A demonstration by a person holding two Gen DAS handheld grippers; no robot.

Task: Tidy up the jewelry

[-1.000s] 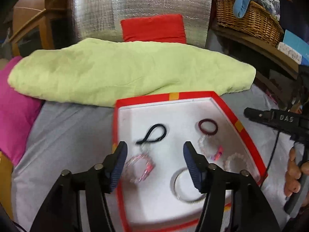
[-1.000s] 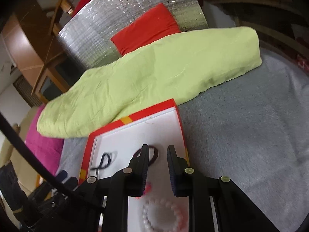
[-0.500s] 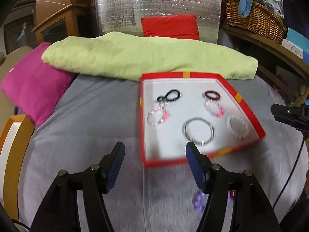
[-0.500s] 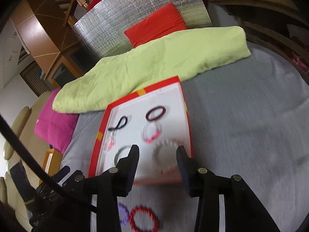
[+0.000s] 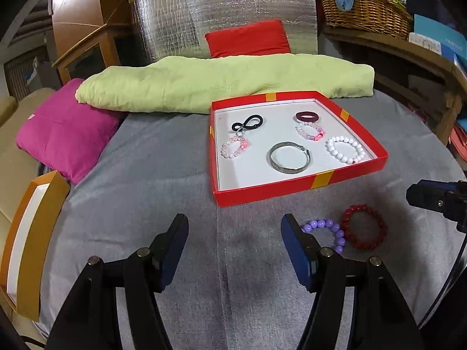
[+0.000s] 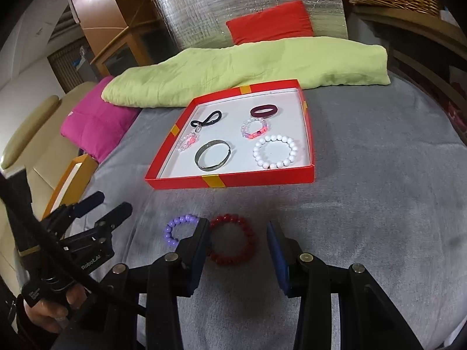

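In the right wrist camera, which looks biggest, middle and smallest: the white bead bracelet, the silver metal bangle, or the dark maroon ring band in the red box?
1. White bead bracelet, a bit bigger-looking.
2. Silver metal bangle, close behind; they look nearly alike, so this order is unsure.
3. Dark maroon ring band, clearly smallest, though it lies farther back in the red box.

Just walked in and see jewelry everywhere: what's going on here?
A person with a gripper in each hand is sorting jewelry into a red tray. Six pieces lie in it, among them a metal bangle and a white bead bracelet. A purple bracelet and a red bracelet lie on the grey cloth outside it. The right gripper hangs open around the red one; the left gripper is open and empty.
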